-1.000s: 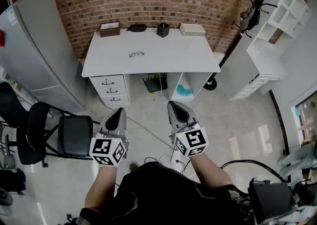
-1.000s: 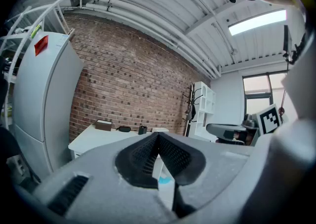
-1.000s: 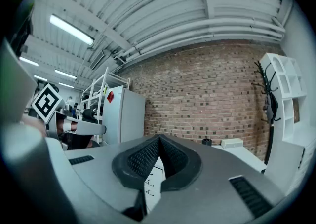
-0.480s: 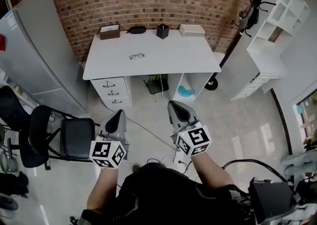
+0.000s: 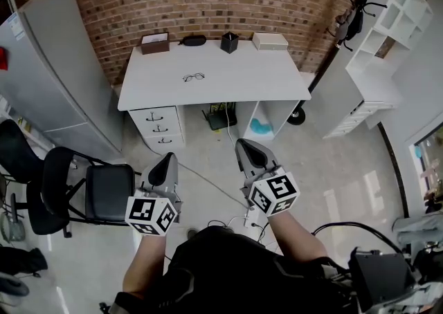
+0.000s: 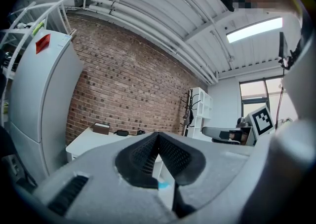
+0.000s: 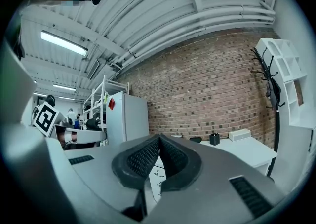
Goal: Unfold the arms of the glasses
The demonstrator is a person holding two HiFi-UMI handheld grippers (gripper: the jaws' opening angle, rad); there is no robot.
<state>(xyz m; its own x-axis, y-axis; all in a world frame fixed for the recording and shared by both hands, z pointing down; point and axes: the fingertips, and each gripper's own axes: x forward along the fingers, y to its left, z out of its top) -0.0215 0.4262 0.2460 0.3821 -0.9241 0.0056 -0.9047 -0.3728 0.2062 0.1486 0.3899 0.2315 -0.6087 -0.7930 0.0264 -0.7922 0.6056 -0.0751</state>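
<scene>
Closing the gap to the desk (image 5: pixel 243 79) is, as I judge it, the step in hand: the glasses (image 5: pixel 193 77) lie on its white top, left of the middle, well apart from both grippers and too small here to tell how their arms are folded. The left gripper (image 5: pixel 165 165) and the right gripper (image 5: pixel 250 154) hover level over the floor in front of the person, each with its jaws pressed together on nothing, as both gripper views confirm. To do this well, both sets of jaws should open before they arrive. One should then steady the frame at the bridge or a lens rim while the other swings out one arm at a time, gently, since the hinges look thin. Compared with a second ago, little differs. The desk and the chair (image 5: pixel 105 191) sit slightly further right in the head view, the right gripper's marker cube has tilted a touch, and both grippers stay shut and empty.
</scene>
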